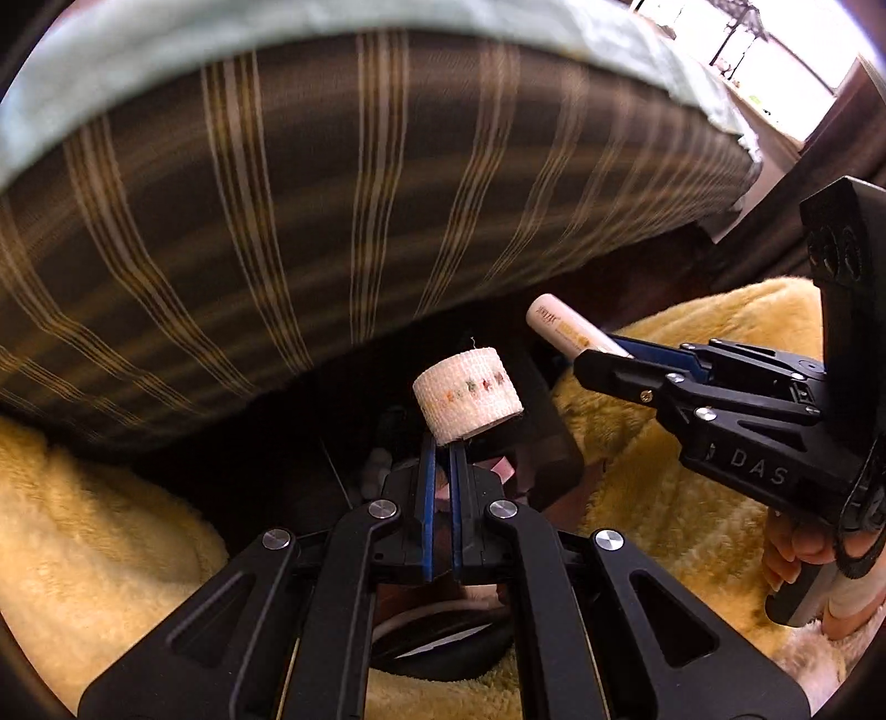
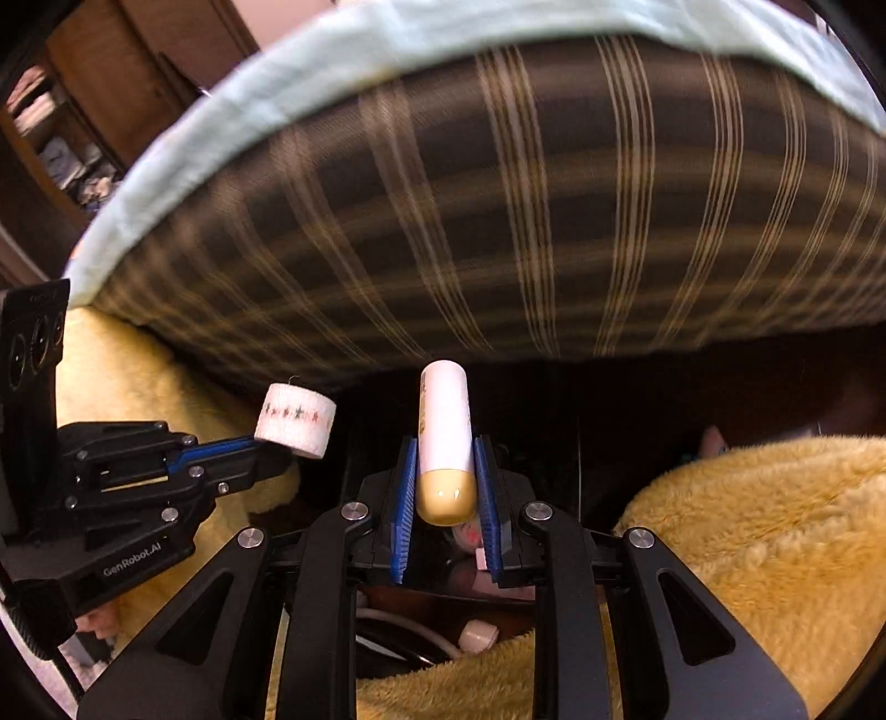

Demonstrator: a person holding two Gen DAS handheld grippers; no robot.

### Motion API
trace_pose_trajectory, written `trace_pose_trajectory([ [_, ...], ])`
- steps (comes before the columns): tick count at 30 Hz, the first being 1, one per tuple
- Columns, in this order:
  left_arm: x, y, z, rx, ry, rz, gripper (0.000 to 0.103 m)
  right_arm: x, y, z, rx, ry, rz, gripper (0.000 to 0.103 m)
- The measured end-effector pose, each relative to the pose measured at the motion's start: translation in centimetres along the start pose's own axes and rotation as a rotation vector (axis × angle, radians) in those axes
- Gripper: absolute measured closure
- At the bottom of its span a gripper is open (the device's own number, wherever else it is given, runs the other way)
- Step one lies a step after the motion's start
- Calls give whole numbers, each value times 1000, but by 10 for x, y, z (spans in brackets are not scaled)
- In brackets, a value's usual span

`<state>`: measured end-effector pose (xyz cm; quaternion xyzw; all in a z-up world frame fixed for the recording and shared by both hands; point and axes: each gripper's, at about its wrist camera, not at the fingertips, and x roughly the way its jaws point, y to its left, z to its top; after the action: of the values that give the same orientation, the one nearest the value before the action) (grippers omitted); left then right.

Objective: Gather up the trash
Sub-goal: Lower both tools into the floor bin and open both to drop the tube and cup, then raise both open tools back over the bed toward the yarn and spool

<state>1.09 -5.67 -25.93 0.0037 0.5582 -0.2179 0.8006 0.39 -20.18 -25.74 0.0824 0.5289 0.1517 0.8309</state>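
We see a dark striped mattress (image 1: pixel 310 232) under a pale sheet (image 2: pixel 310 61), yellow fleece (image 2: pixel 775 554) below, and a bright window (image 1: pixel 775 50).

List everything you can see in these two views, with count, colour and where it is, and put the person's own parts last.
bandage roll: one, white with a row of small coloured marks, pinched by its edge at the tips of the left claw.
tube: one, white with a tan cap, clamped between the blue pads of the right claw, cap toward the camera.
mattress: one, dark brown with tan stripes, filling the upper half of both views.
sheet: one, pale blue-green, along the mattress top.
fleece blanket: yellow, low on both sides.
left claw: one, black, blue pads, shut.
right claw: one, black, blue pads, shut.
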Motion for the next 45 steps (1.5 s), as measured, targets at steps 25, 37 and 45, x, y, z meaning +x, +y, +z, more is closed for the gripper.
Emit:
trace_pose_trajectory([
  [25, -16, 20, 5, -4, -31, 33, 46, -8, -19, 22, 39, -39, -45, 50],
  [37, -109, 25, 44, 53, -241, 118, 23, -67, -18, 67, -6, -187, -80, 15],
  [45, -144, 33, 99, 50, -364, 176, 14, -115, -6, 138, -65, -356, -123, 3],
])
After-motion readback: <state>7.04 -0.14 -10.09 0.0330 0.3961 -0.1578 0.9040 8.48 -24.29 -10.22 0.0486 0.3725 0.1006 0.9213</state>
